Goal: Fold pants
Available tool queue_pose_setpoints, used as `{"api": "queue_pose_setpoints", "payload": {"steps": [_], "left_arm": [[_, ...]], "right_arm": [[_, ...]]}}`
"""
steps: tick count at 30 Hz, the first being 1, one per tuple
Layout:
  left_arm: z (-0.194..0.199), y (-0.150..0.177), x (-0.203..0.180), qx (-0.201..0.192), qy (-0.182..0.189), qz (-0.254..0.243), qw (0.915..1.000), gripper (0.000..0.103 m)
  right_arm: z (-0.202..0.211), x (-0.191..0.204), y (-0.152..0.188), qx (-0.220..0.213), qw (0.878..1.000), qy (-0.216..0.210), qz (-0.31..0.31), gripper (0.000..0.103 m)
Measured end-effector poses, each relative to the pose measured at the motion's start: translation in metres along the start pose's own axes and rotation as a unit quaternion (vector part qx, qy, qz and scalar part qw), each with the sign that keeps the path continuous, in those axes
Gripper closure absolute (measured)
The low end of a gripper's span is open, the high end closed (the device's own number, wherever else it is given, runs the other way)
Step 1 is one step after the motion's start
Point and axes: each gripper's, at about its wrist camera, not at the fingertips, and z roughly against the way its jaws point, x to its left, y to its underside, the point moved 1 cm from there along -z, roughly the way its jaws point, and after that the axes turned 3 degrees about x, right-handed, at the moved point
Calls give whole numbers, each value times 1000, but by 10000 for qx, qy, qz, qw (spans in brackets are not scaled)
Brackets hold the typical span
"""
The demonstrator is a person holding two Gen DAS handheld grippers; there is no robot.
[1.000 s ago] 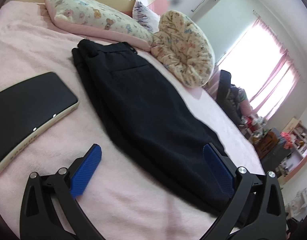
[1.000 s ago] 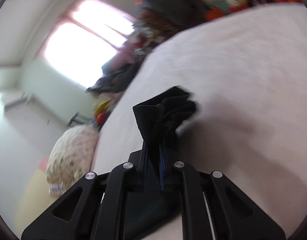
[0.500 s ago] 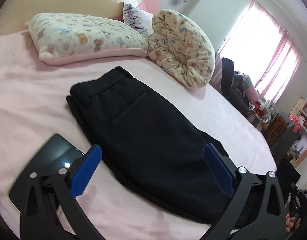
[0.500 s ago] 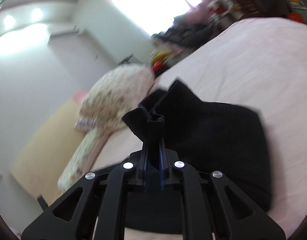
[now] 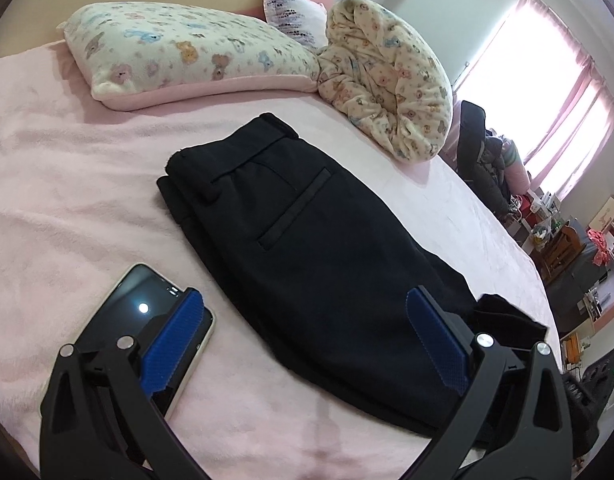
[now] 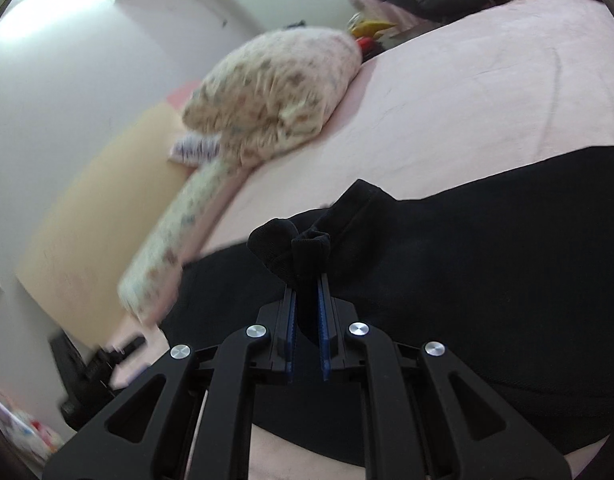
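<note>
Black pants (image 5: 307,248) lie folded lengthwise on the pink bed, waistband toward the pillows, back pocket up. My left gripper (image 5: 303,340) hovers open above their lower part, holding nothing; its blue pads (image 5: 175,344) stand wide apart. In the right wrist view my right gripper (image 6: 305,304) is shut on a bunched end of the pants (image 6: 307,252), lifted over the rest of the black cloth (image 6: 467,280). That raised end also shows in the left wrist view as a black fold (image 5: 507,316) behind the right finger.
A phone (image 5: 147,320) lies screen-up on the bed (image 5: 67,200) under my left finger. A bear-print pillow (image 5: 187,48) and a rolled print blanket (image 5: 387,80) sit at the head. Cluttered shelves (image 5: 567,248) and a window (image 5: 547,80) stand beyond the far edge.
My right gripper swung fast across the bed carrying the pant end over the body of the pants toward the pillows. My left gripper rose and drew back, so the phone now lies under it.
</note>
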Motion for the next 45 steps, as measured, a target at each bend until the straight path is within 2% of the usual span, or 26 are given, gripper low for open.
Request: {"api": "queue_pose_setpoints", "payload": {"steps": [5, 8, 11, 15, 16, 17, 18, 20, 22, 24, 26, 28, 29, 32, 34, 38, 42, 45], "left_arm": [[-2, -4, -3, 104, -42, -98, 9999, 2], [-3, -6, -3, 115, -30, -84, 9999, 2], [-5, -7, -4, 172, 1, -34, 9998, 2], [-4, -5, -6, 195, 15, -95, 9998, 2], [-3, -5, -5, 196, 9, -133, 9997, 2], [-3, -6, -5, 194, 12, -150, 9997, 2], [-3, -7, -4, 195, 16, -167, 9997, 2], [-3, -10, -3, 228, 11, -190, 9996, 2], [-4, -12, -1, 283, 65, -179, 9994, 2], [-4, -16, 2, 344, 140, -105, 9993, 2], [-5, -18, 6, 391, 185, 25, 9991, 2], [-5, -21, 11, 434, 180, 128, 9988, 2], [-4, -21, 13, 451, 172, 159, 9987, 2], [-1, -22, 18, 439, 144, 201, 9987, 2], [0, -21, 21, 446, 141, 208, 9987, 2], [-3, -21, 23, 500, 180, 227, 9983, 2], [-6, -20, 23, 563, 291, 303, 9975, 2], [-7, -19, 21, 583, 319, 262, 9974, 2]], "right_arm": [[-25, 1, 30, 453, 9979, 400, 214, 93], [-26, 0, 36, 431, 9982, 384, 185, 93], [-32, 13, 36, 413, 9975, 356, 445, 93], [-61, 24, 50, 1063, 9807, 1096, 1223, 90], [-61, 26, 55, 1065, 9773, 1172, 1405, 87], [-58, 31, 61, 1073, 9722, 1202, 1700, 75], [-57, 35, 65, 1136, 9694, 1155, 1844, 58], [-53, 45, 74, 1351, 9626, 973, 2139, 46], [-43, 53, 76, 1283, 9623, 741, 2283, 47], [-29, 62, 69, 800, 9679, 561, 2316, 47], [-24, 62, 60, 504, 9730, 524, 2190, 47], [-37, 54, 51, 645, 9779, 659, 1879, 48], [-43, 53, 51, 736, 9770, 750, 1856, 56], [-74, 46, 54, 1115, 9687, 1141, 1901, 68], [-73, 34, 52, 1054, 9767, 971, 1599, 74], [-54, 15, 40, 837, 9928, 288, 810, 88], [-42, 3, 30, 689, 9970, -266, 238, 88], [-36, 8, 27, 545, 9976, -380, 215, 89]]}}
